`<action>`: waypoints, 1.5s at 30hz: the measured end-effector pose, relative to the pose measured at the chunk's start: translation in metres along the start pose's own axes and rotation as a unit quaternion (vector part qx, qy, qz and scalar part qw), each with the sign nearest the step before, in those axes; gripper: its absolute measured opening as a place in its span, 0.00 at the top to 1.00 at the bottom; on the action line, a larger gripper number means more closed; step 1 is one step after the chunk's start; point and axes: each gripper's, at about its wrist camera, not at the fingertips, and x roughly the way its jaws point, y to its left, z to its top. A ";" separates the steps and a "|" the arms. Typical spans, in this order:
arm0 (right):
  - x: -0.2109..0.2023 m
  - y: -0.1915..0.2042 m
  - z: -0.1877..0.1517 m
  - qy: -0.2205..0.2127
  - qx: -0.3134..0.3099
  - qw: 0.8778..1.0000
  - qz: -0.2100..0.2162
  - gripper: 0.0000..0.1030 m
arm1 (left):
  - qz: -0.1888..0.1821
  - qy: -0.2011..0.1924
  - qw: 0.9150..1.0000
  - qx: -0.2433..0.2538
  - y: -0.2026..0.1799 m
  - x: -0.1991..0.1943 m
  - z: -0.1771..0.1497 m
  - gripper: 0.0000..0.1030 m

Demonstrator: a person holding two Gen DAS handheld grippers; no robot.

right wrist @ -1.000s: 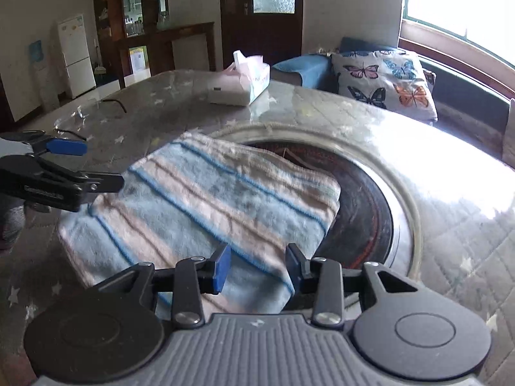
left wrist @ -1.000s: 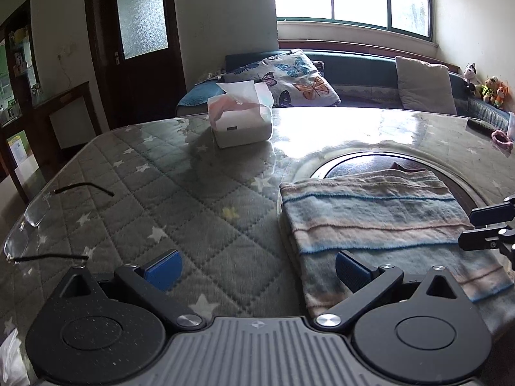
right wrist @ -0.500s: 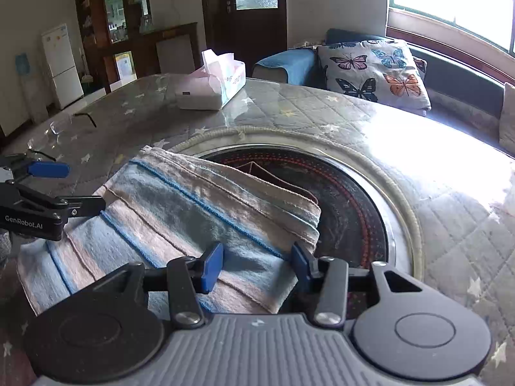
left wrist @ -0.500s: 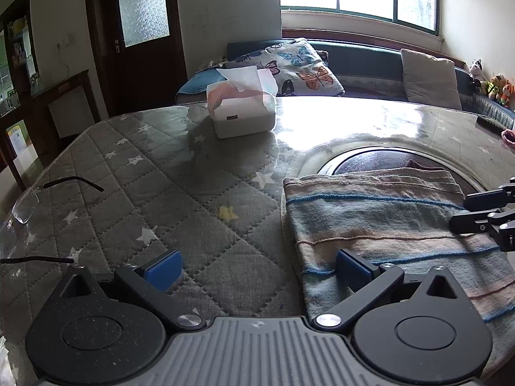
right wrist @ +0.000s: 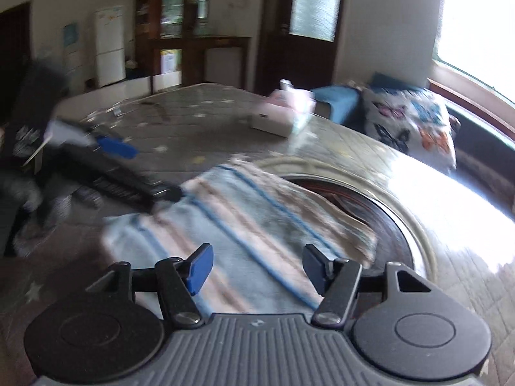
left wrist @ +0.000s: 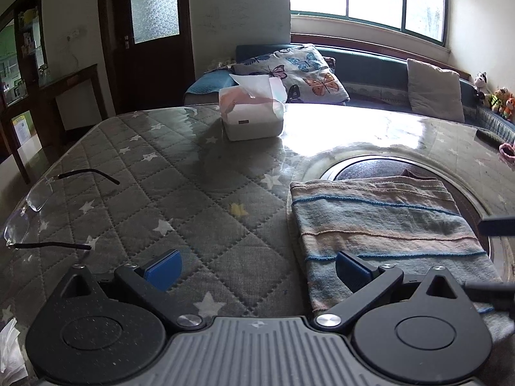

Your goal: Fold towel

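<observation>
towel (left wrist: pixel 383 225): folded, striped, flat on quilted counter (left wrist: pixel 180 193), far edge over round inset | left tongs (left wrist: pixel 254 268): wide open, empty, right pad above towel's near corner | right tongs (right wrist: pixel 256 265): opening, nothing gripped, towel below

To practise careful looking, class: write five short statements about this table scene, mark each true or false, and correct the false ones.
1. The striped towel lies folded on the table. True.
2. The tissue box sits on top of the towel. False: it stands apart, farther back on the table.
3. A pair of glasses lies on the table. True.
4. The left hand-held gripper is clamped on the towel. False: it is wide open, gripping nothing.
5. The towel is plain white. False: it has blue and pinkish stripes.
</observation>
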 end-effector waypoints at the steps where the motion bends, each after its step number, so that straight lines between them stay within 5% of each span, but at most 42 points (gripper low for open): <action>1: -0.001 0.009 0.001 -0.001 -0.015 1.000 0.003 0.38 | 0.001 -0.001 1.000 -0.004 0.002 -0.002 0.000 0.00; 10: 0.001 0.077 0.003 -0.007 -0.124 0.992 0.032 0.34 | 0.003 -0.009 0.999 -0.032 0.019 -0.018 0.000 0.00; 20: 0.020 0.127 -0.002 0.002 -0.212 0.977 0.014 0.36 | -0.019 0.006 0.997 -0.068 0.027 -0.021 -0.005 0.00; 30: 0.023 0.153 -0.013 -0.009 -0.272 0.962 -0.023 0.83 | -0.080 0.037 0.987 -0.133 0.028 -0.017 -0.005 0.00; 35: 0.009 0.143 -0.006 -0.032 -0.234 0.971 -0.019 0.90 | -0.120 0.062 0.973 -0.186 0.031 -0.012 -0.006 0.00; 41: -0.011 0.126 0.001 -0.055 -0.185 0.981 -0.012 0.92 | -0.192 0.091 0.943 -0.256 0.029 -0.004 -0.007 0.01; 45: -0.026 0.120 -0.002 -0.066 -0.173 0.983 -0.010 0.93 | -0.231 0.108 0.925 -0.283 0.023 0.003 -0.008 0.11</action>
